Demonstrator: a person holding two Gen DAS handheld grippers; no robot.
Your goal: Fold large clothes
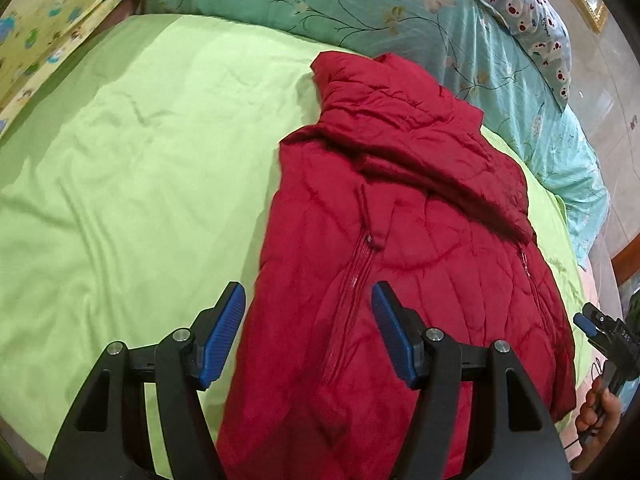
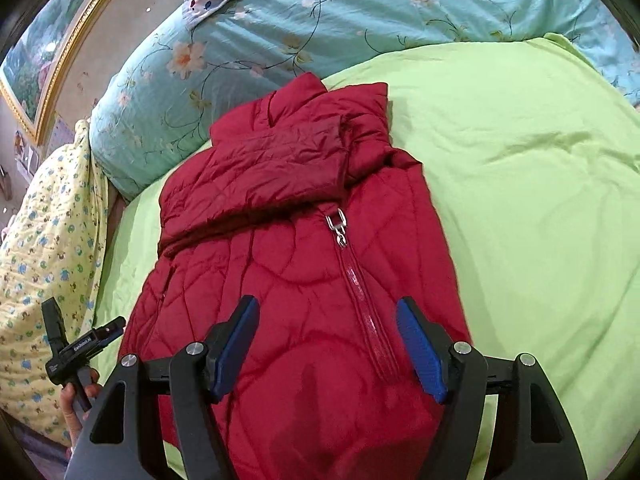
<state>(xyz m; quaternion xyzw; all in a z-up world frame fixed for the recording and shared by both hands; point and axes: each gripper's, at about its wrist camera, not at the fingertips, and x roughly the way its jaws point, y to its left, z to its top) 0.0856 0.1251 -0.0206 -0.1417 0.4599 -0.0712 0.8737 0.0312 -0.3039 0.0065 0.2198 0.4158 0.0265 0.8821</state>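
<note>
A red quilted jacket [image 1: 400,240] lies zipped, front up, on a light green bed sheet [image 1: 140,160], collar at the far end and both sleeves folded across its chest. It also shows in the right wrist view [image 2: 304,280], with a silver zip pull [image 2: 338,226] at mid chest. My left gripper [image 1: 308,312] is open and empty, hovering above the jacket's lower left part. My right gripper [image 2: 326,328] is open and empty above the jacket's lower part, over the zip. Each gripper shows at the other view's edge, as the right gripper [image 1: 604,328] and the left gripper [image 2: 80,344].
A teal floral quilt [image 1: 360,4] lies bunched along the far side of the bed. A yellow patterned blanket [image 2: 44,240] lies at one side. A dotted pillow [image 1: 532,20] sits on the quilt. A gold-framed picture [image 2: 48,60] hangs on the wall.
</note>
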